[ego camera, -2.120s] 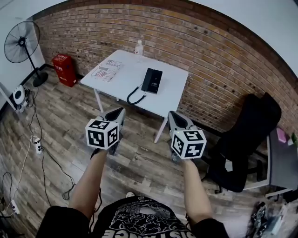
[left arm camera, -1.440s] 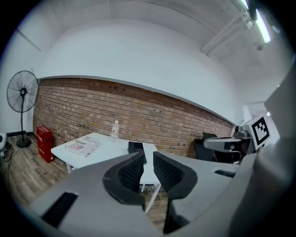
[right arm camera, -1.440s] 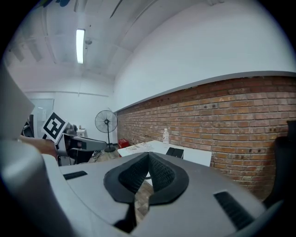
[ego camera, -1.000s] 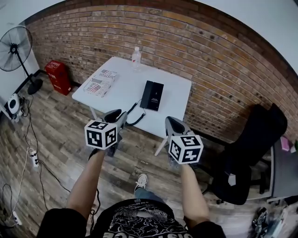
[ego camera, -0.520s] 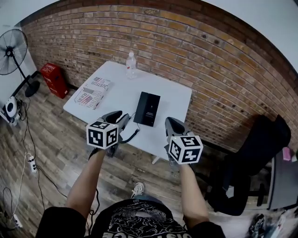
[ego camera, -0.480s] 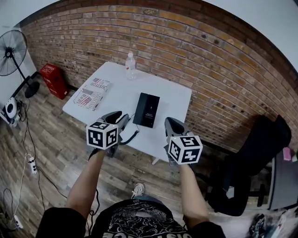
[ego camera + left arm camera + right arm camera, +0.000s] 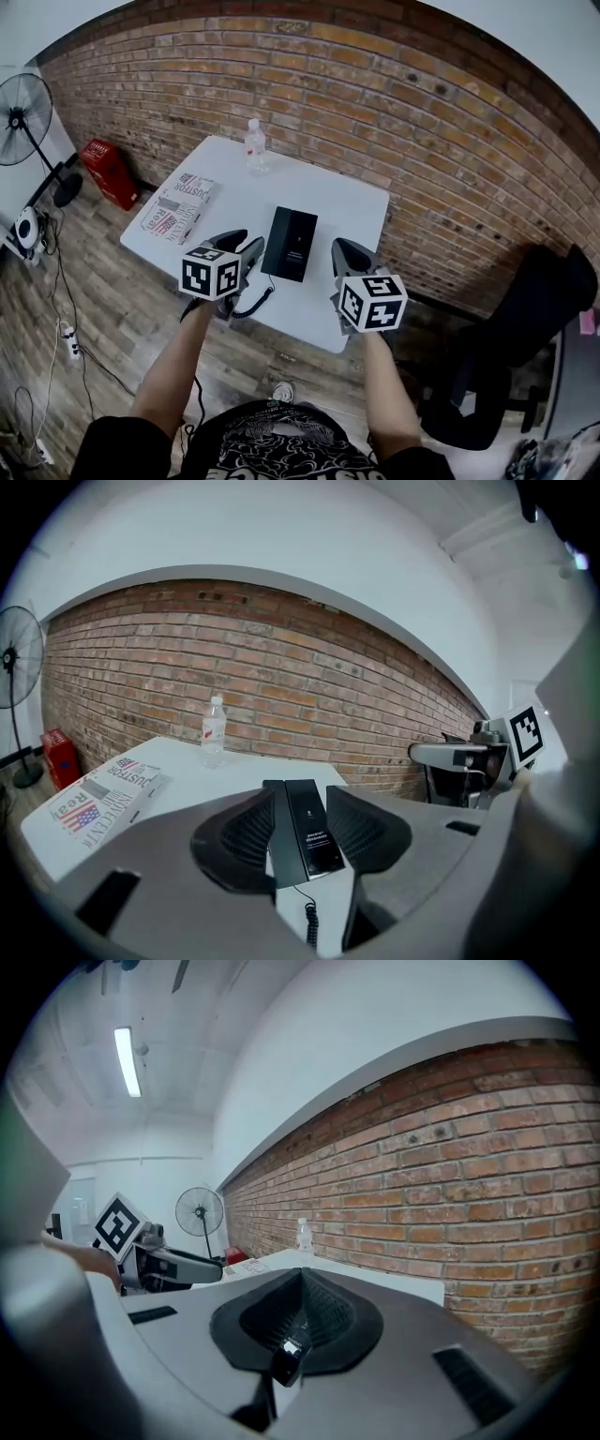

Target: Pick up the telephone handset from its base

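Note:
The black telephone (image 7: 289, 244) lies flat near the front of the white table (image 7: 337, 202), handset resting on its base. Its coiled cord (image 7: 249, 302) hangs over the table's near edge. My left gripper (image 7: 242, 244) hovers just short of the phone's near left corner. Its jaws are opening, with nothing between them. In the left gripper view the telephone (image 7: 306, 829) shows through the gap of the left gripper (image 7: 300, 795), still beyond the tips. My right gripper (image 7: 343, 249) hovers at the phone's right, jaws shut and empty. In its own view the right gripper (image 7: 300, 1275) faces the brick wall.
A water bottle (image 7: 253, 147) stands at the table's back edge and a newspaper (image 7: 178, 206) lies at its left end. On the floor to the left are a red box (image 7: 108, 169) and a fan (image 7: 23, 108). A black office chair (image 7: 525, 319) stands at the right.
Both grippers have come forward with the person, from well short of the table to over its near edge. The telephone now lies just ahead of them and has not moved.

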`<state>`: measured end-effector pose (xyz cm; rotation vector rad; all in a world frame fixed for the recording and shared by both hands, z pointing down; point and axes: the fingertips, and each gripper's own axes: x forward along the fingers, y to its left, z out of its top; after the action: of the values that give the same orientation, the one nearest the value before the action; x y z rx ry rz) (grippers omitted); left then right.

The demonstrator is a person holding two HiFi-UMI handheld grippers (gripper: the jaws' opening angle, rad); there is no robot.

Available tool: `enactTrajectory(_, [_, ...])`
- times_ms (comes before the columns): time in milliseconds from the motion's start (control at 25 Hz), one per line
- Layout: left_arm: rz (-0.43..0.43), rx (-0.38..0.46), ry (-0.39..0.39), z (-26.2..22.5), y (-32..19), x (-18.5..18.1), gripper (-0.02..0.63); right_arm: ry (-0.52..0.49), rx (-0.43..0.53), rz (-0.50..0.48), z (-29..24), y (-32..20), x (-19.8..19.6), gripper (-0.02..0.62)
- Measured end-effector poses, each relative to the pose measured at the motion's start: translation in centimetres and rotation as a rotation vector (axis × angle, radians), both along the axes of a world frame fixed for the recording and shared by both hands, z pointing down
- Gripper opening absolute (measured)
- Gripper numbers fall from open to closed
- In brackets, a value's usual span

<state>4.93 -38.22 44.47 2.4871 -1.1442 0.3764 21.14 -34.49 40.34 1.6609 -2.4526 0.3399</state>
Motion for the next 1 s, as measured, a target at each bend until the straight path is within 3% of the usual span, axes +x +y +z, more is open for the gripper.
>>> enactTrajectory(280, [0.032, -0.064, -0.022, 2.1, -2.0, 0.3, 0.173, -0.031, -0.019, -0.010, 1.3, -2.4, -0.5, 0.000])
enactTrajectory(480, [0.071, -0.144, 0.048, 4.0, -3.2, 0.4, 0.196, -0.011, -0.040, 0.004, 2.1, -2.9, -1.4, 0.000])
enactTrajectory(680, [0.182, -0.251, 0.139, 6.4, -5.0, 1.1, 0.198, 0.004, -0.056, 0.078, 3.1, -3.9, -1.9, 0.000])
enactTrajectory(1000, [0.349, -0.424, 0.196, 11.0, -7.7, 1.7, 0.198, 0.021, -0.097, 0.205, 4.5, -5.6, -2.4, 0.000])
